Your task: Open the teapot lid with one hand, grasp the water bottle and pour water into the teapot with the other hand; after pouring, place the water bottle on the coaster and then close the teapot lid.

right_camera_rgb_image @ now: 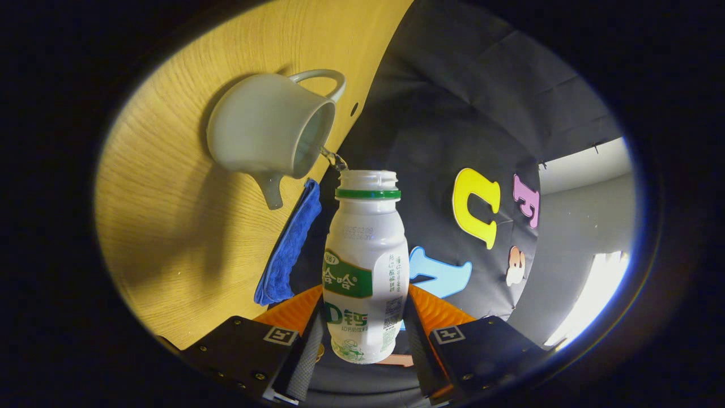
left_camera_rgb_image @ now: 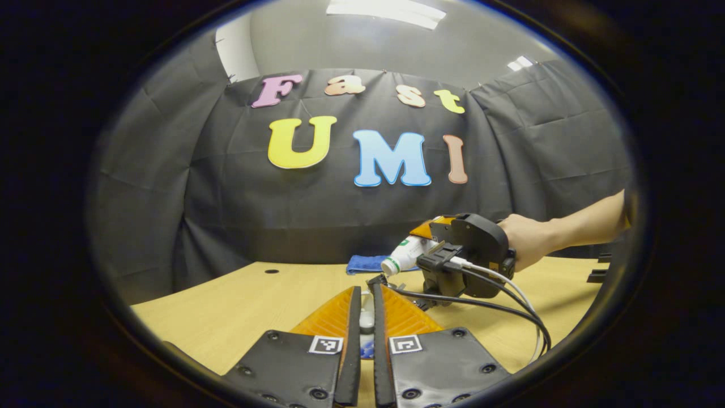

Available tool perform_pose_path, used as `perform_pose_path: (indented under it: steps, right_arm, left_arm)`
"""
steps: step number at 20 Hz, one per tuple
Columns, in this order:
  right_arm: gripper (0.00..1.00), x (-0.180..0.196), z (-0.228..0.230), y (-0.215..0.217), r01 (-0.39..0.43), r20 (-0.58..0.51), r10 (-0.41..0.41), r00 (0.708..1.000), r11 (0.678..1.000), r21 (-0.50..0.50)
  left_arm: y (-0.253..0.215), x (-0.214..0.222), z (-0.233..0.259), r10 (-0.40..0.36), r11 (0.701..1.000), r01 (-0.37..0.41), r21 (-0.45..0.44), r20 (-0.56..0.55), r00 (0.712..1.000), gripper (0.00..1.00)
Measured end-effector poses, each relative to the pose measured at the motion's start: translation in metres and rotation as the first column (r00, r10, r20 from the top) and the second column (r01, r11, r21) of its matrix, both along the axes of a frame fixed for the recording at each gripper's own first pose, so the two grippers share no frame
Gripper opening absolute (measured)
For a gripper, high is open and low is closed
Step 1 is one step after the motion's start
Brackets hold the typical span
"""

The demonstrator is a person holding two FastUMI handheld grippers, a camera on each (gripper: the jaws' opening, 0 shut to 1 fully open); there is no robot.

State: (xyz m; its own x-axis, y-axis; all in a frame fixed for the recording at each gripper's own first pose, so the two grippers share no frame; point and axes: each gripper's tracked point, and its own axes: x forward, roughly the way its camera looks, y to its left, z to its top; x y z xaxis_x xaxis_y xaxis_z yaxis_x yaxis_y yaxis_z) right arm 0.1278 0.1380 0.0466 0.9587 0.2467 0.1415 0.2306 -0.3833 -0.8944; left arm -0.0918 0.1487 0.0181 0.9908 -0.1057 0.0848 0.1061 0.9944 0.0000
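Now the left gripper (left_camera_rgb_image: 366, 317) pinches a small pale piece, apparently the teapot lid (left_camera_rgb_image: 367, 318), between nearly closed fingers. Ahead and rightward, the right gripper (right_camera_rgb_image: 365, 334) clamps the water bottle (right_camera_rgb_image: 365, 266) tipped, water trickling from its mouth into the teapot (right_camera_rgb_image: 266, 133), beside the blue cloth (right_camera_rgb_image: 289, 243).

Recording booth: black cloth wall (left_camera_rgb_image: 226, 215), wooden table (left_camera_rgb_image: 238, 306).

A blue cloth (right_camera_rgb_image: 286, 246) lies on the wooden table (right_camera_rgb_image: 187, 238) by the wall
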Motion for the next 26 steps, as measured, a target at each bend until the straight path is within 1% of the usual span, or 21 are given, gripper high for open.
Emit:
perform_pose_path:
  steps: [11,12,15,16,17,21,23,24,26]
  right_arm:
    - [0.71,-0.005,0.010,0.004,-0.020,0.052,0.025,0.998,0.994,-0.105]
    - [0.71,-0.005,0.010,0.003,-0.023,0.056,0.029,0.998,0.993,-0.114]
    - [0.71,-0.006,0.008,0.005,-0.032,0.063,0.041,0.997,0.989,-0.141]
    - [0.71,-0.007,0.008,0.008,-0.035,0.067,0.046,0.997,0.988,-0.153]
    - [0.71,-0.006,0.008,0.011,-0.039,0.070,0.051,0.996,0.986,-0.160]
    - [0.71,-0.007,-0.006,0.015,-0.047,0.069,0.060,0.996,0.983,-0.175]
    - [0.71,-0.004,-0.004,0.010,-0.052,0.073,0.066,0.995,0.983,-0.175]
    - [0.71,-0.005,-0.001,0.014,-0.055,0.077,0.070,0.995,0.982,-0.180]
    - [0.71,-0.004,0.001,0.015,-0.056,0.075,0.070,0.995,0.982,-0.180]
  left_arm:
    - [0.000,0.000,-0.002,-0.002,1.000,0.002,0.003,-0.006,1.000,0.20]
    - [-0.001,-0.001,-0.002,-0.002,1.000,0.002,0.004,-0.006,1.000,0.16]
    - [-0.001,-0.001,-0.001,-0.001,1.000,0.001,0.005,-0.004,1.000,0.16]
    - [-0.001,0.000,-0.002,-0.001,1.000,0.001,0.006,-0.005,1.000,0.20]
    - [-0.001,0.000,-0.002,-0.002,1.000,0.002,0.006,-0.006,1.000,0.20]
    - [0.000,0.001,-0.002,-0.003,1.000,0.003,0.006,-0.007,1.000,0.20]
    - [0.001,0.000,-0.002,0.000,1.000,0.000,0.006,-0.006,1.000,0.20]
    - [0.000,0.000,-0.002,0.000,1.000,0.000,0.006,-0.005,1.000,0.16]
    - [0.000,0.001,-0.001,0.001,1.000,-0.001,0.007,-0.006,1.000,0.16]
